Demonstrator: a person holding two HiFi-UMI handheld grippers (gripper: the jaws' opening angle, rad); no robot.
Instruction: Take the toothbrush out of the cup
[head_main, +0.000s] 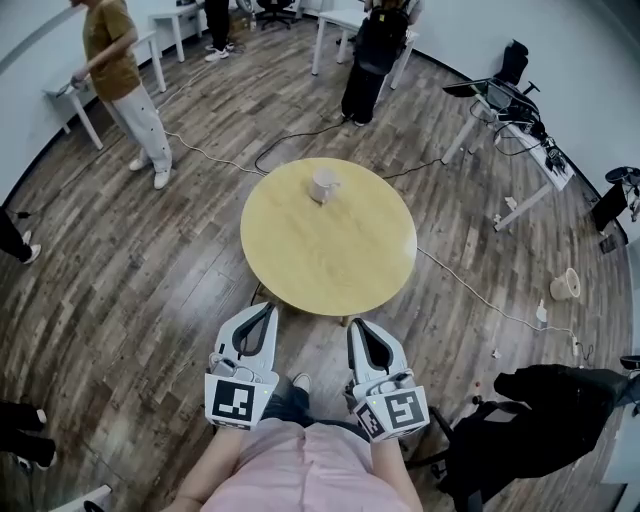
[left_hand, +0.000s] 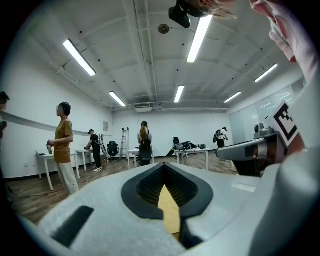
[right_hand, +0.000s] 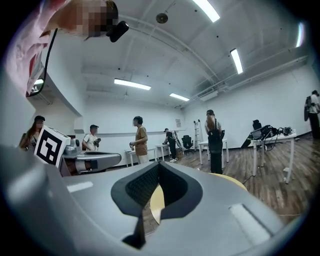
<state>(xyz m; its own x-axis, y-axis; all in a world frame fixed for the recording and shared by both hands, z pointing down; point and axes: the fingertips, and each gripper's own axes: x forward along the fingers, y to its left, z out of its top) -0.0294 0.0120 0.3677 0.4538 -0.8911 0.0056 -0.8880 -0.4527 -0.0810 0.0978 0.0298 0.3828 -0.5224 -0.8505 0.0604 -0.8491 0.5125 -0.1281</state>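
A pale cup (head_main: 323, 186) stands on the far side of a round yellow table (head_main: 330, 265); at this distance no toothbrush can be made out in it. My left gripper (head_main: 266, 306) and right gripper (head_main: 357, 324) are held side by side close to my body, just short of the table's near edge and pointing level towards it. Both are shut with nothing between their jaws. In the left gripper view the left gripper (left_hand: 163, 165) has its tips together, with a strip of yellow table (left_hand: 170, 212) showing below. The right gripper (right_hand: 158, 164) looks the same in its own view.
A person in a brown shirt (head_main: 120, 70) stands far left and a person in black (head_main: 370, 60) behind the table. White desks (head_main: 510, 125) line the walls. Cables (head_main: 480, 300) trail across the wooden floor. A dark bag or chair (head_main: 545, 415) sits at my right.
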